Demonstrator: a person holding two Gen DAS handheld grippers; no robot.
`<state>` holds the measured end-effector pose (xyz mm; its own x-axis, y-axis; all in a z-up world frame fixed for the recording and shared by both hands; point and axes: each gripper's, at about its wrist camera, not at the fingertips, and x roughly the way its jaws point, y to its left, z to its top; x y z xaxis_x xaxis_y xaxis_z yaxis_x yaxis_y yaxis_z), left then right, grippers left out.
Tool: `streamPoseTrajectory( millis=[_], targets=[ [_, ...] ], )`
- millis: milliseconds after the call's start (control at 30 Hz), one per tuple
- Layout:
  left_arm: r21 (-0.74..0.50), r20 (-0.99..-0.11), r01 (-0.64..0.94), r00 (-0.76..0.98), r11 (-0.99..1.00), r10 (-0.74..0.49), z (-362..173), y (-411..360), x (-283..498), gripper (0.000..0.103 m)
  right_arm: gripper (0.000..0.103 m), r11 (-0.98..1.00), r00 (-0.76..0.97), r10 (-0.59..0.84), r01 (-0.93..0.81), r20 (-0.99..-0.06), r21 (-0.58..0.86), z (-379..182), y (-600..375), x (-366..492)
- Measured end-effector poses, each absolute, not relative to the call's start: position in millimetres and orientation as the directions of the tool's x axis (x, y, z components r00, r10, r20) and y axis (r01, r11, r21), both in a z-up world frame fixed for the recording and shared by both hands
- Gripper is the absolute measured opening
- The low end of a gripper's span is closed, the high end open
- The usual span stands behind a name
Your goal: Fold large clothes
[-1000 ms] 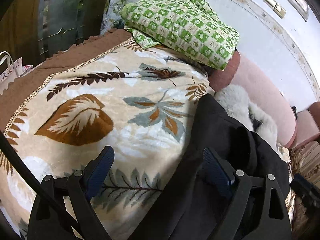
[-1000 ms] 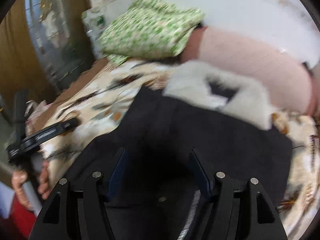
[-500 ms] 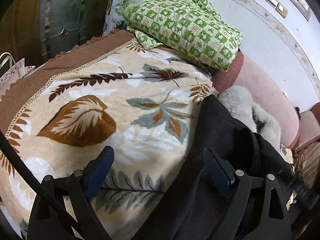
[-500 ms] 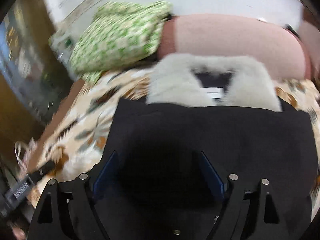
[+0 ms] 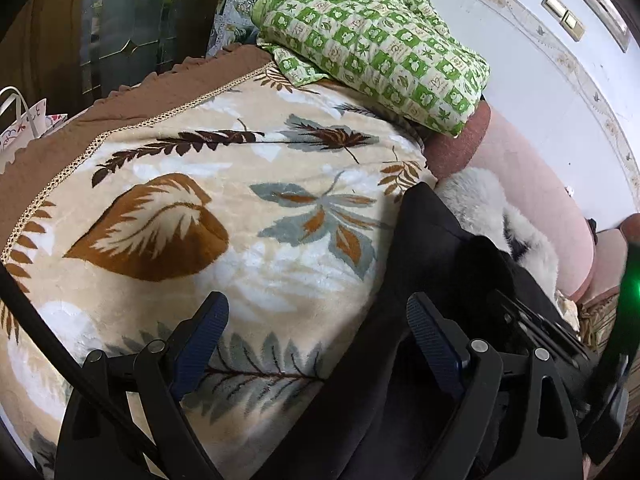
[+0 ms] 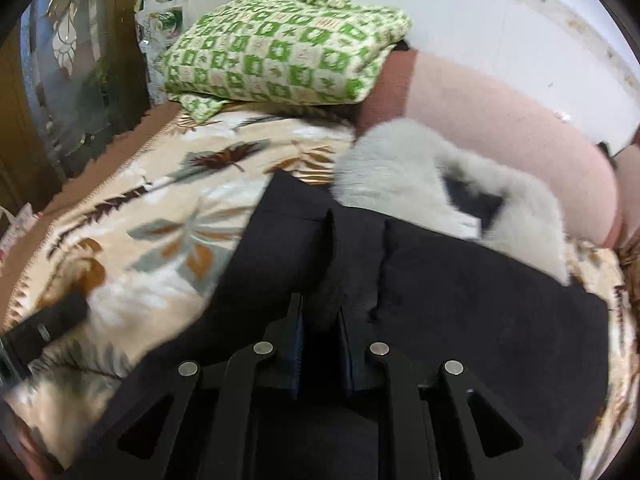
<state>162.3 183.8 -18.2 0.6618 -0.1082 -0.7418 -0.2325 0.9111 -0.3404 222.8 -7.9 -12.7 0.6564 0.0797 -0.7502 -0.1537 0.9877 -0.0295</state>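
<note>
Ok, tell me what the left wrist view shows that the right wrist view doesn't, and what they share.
Left wrist only: the left gripper open above the leaf-print blanket, wall switches, and a paper bag at the far left edge.

Right wrist only: the right gripper shut on a pinched ridge of the black coat, and the whole fur collar.

Both: the blanket, the coat, the green checked quilt and the pink bolster.

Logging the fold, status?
Right gripper shut on black coat. Left gripper open, hovering over coat edge and leaf blanket. Nothing blocking.
</note>
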Motion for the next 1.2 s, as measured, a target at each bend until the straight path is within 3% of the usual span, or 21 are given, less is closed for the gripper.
streamPoseTrajectory(
  millis=[200,333,400,467,533,633,700,733,867,1067,1100,1167,1200],
  targets=[
    [-0.327,-0.751,-0.244,0.654,0.913,-0.094,-22,183,165,0.09,0.017,0.99,0.563,0.13,-0.122,-0.816,0.073,-54,-12,247],
    [-0.293,-0.769,-0.253,0.636,0.922,-0.07,-26,180,168,0.09,0.02,0.979,0.548,0.203,-0.104,-0.812,0.175,-67,-33,251],
    [-0.282,-0.774,-0.249,0.63,0.927,-0.066,-27,178,169,0.09,0.03,0.97,0.537,0.239,-0.104,-0.809,0.218,-58,-38,247],
    [-0.283,-0.779,-0.239,0.623,0.929,-0.077,-29,176,170,0.09,0.055,0.939,0.55,0.338,-0.145,-0.764,0.311,-35,-49,232],
    [-0.288,-0.78,-0.235,0.62,0.928,-0.085,-29,175,169,0.09,0.067,0.936,0.608,0.343,-0.154,-0.716,0.317,-13,-63,213],
    [-0.283,-0.782,-0.228,0.618,0.932,-0.086,-30,171,169,0.09,0.068,0.952,0.675,0.286,-0.118,-0.681,0.283,7,-92,195],
    [-0.271,-0.784,-0.218,0.615,0.938,-0.084,-30,167,169,0.09,0.048,0.973,0.657,0.215,-0.081,-0.722,0.216,-1,-98,201],
    [-0.262,-0.785,-0.211,0.614,0.942,-0.081,-31,164,169,0.09,0.033,0.981,0.639,0.183,-0.064,-0.747,0.185,-10,-99,208],
    [-0.232,-0.784,-0.192,0.617,0.954,-0.066,-32,158,168,0.09,0.032,0.96,0.551,0.255,-0.046,-0.794,0.277,-53,-95,231],
    [-0.197,-0.789,-0.185,0.613,0.963,-0.043,-34,157,172,0.09,0.033,0.978,0.562,0.163,0.016,-0.811,0.207,-65,-86,240],
    [-0.202,-0.791,-0.179,0.609,0.963,-0.053,-35,158,172,0.09,0.035,0.975,0.549,0.183,0.006,-0.816,0.222,-58,-90,237],
    [-0.215,-0.794,-0.169,0.604,0.962,-0.071,-35,161,171,0.09,0.072,0.96,0.545,0.237,-0.004,-0.804,0.28,-36,-109,217],
    [-0.227,-0.795,-0.16,0.601,0.961,-0.088,-34,162,171,0.09,0.078,0.954,0.559,0.249,0.001,-0.791,0.301,-26,-122,204]
  ],
)
